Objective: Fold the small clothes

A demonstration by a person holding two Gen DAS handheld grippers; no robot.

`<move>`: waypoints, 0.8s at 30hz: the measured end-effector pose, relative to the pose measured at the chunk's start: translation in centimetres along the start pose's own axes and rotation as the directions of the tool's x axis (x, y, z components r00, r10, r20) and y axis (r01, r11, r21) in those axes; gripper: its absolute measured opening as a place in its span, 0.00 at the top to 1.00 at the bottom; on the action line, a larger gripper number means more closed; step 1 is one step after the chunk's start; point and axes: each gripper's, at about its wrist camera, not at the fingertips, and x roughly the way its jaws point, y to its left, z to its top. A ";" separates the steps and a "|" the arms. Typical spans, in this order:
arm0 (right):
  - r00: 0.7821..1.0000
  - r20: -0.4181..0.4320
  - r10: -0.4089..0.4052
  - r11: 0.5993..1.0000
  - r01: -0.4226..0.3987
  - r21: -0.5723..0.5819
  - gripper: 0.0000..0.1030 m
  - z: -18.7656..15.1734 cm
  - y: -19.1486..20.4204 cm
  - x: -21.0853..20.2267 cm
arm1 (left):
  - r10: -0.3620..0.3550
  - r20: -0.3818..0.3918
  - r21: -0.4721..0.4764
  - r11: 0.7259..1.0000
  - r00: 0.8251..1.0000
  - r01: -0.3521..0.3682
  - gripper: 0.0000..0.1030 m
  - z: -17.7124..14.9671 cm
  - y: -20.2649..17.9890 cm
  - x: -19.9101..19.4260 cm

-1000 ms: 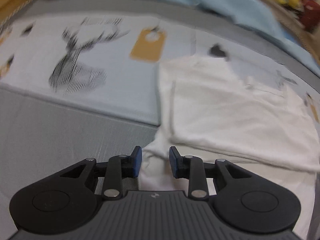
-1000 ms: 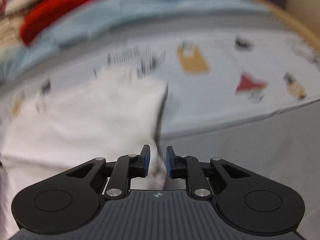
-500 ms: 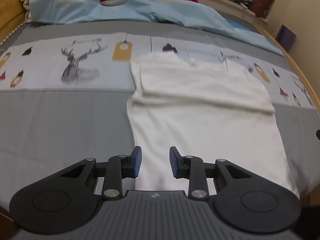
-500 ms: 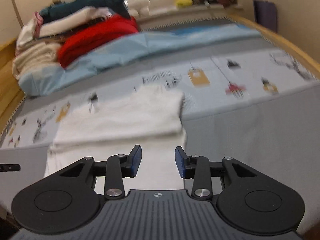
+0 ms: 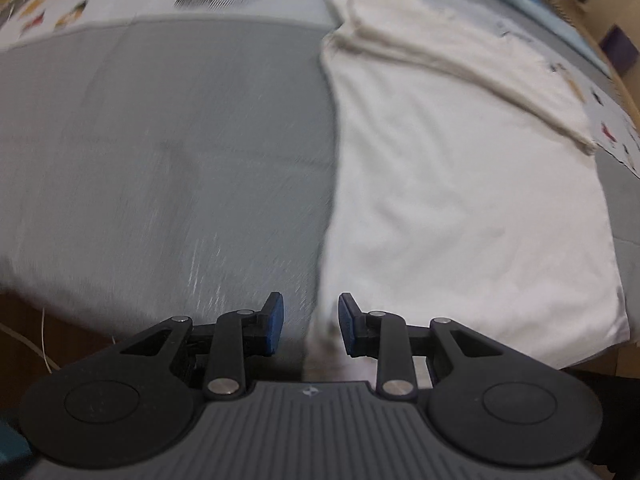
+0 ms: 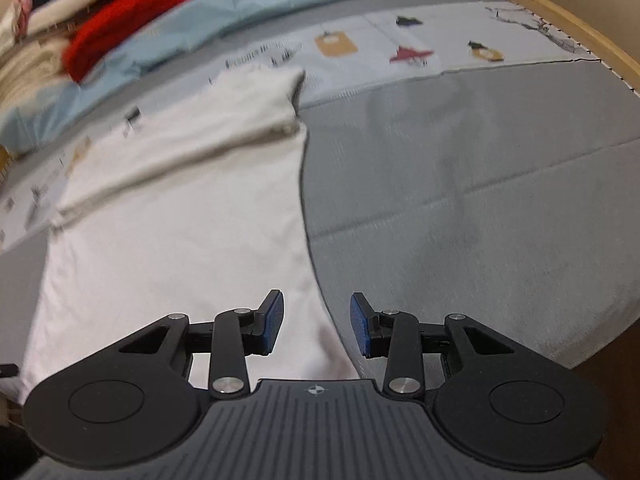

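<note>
On the grey bedspread (image 5: 160, 152), the white garment (image 5: 460, 184) is lying part-folded, its far end turned over; the near end is waiting.
Both the left gripper (image 5: 308, 324) and right gripper (image 6: 316, 326) are standing open, gripping nothing, each poised above a near corner.

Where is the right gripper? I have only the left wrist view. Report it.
Observer: The right gripper hangs over the shirt, at its edge on that gripper's side, near the hem.
Operator: Tell me its jaws.
Observer: Open, with nothing pinched between them.
Operator: Describe the far end of the bed.
Observer: A red garment lies in a pile of clothes there.
</note>
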 end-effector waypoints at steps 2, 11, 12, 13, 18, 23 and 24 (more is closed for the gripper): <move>0.999 -0.033 -0.005 1.000 0.005 -0.009 0.63 -0.4 0.1 0.6 | -0.002 -0.035 -0.009 1.000 0.999 0.002 0.68 -0.2 0.5 0.4; 0.976 -0.189 -0.106 0.994 0.098 -0.051 0.63 -2.5 -0.2 3.0 | 0.048 -0.109 0.043 0.998 0.993 -0.043 0.74 -0.9 -0.1 1.9; 0.977 -0.188 -0.106 0.994 0.098 -0.052 0.63 -2.5 -0.2 3.0 | 0.045 -0.105 0.043 0.998 0.993 -0.041 0.74 -0.9 -0.2 1.8; 0.977 -0.188 -0.105 0.994 0.097 -0.051 0.63 -2.6 -0.2 3.0 | 0.042 -0.100 0.043 0.998 0.994 -0.038 0.74 -0.9 -0.2 1.7; 0.976 -0.195 -0.099 0.994 0.088 -0.065 0.66 -2.7 0.1 3.2 | 0.027 -0.092 0.057 0.998 0.995 -0.021 0.84 -1.1 -0.4 1.5; 0.977 -0.198 -0.075 0.996 0.063 -0.069 0.93 -2.5 0.2 3.1 | 0.031 -0.078 0.077 0.997 0.997 -0.025 0.94 -1.1 -0.8 1.4; 0.978 -0.198 -0.069 0.996 0.057 -0.064 0.94 -2.4 0.1 3.0 | 0.031 -0.073 0.075 0.997 0.997 -0.025 0.94 -1.0 -0.9 1.4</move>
